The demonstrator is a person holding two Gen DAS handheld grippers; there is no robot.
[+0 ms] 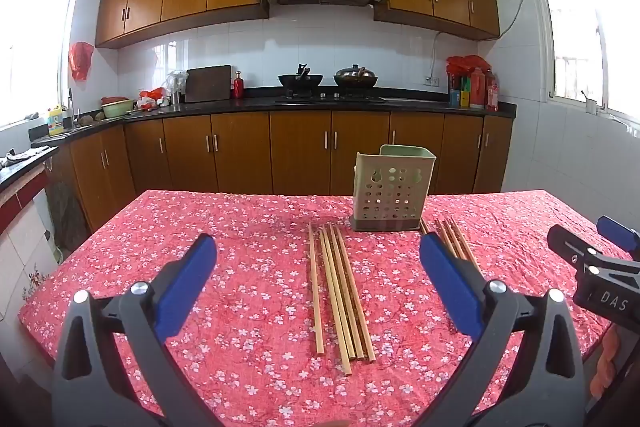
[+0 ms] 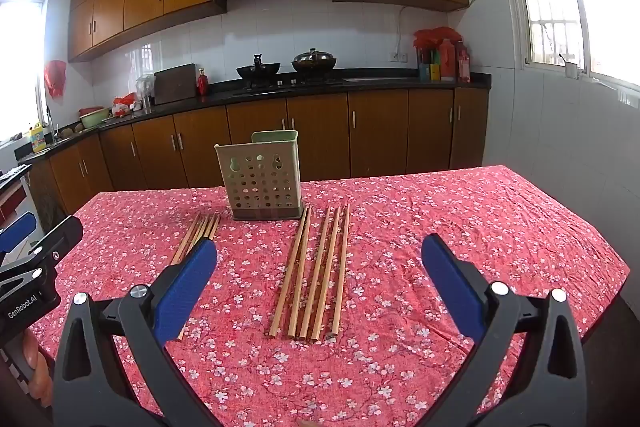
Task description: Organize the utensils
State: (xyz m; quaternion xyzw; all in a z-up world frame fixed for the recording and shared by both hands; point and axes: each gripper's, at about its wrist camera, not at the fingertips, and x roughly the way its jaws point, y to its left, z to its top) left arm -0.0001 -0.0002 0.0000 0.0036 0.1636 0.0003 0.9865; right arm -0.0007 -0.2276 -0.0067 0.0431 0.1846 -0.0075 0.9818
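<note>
A pale green perforated utensil holder [image 1: 390, 189] [image 2: 262, 183] stands upright at the far side of the table. Two groups of wooden chopsticks lie flat in front of it. The left group [image 1: 340, 291] [image 2: 200, 233] lies between my left gripper's fingers in the left wrist view. The right group [image 2: 316, 273] [image 1: 456, 241] lies between my right gripper's fingers in the right wrist view. My left gripper [image 1: 318, 253] is open and empty above the table. My right gripper [image 2: 320, 253] is open and empty too; it also shows in the left wrist view [image 1: 596, 259].
The table wears a red floral cloth [image 1: 220, 227] [image 2: 460, 219]. Behind it runs a kitchen counter [image 1: 320, 103] with woks, bottles and bowls, over brown cabinets. The table's edges fall away at left and right.
</note>
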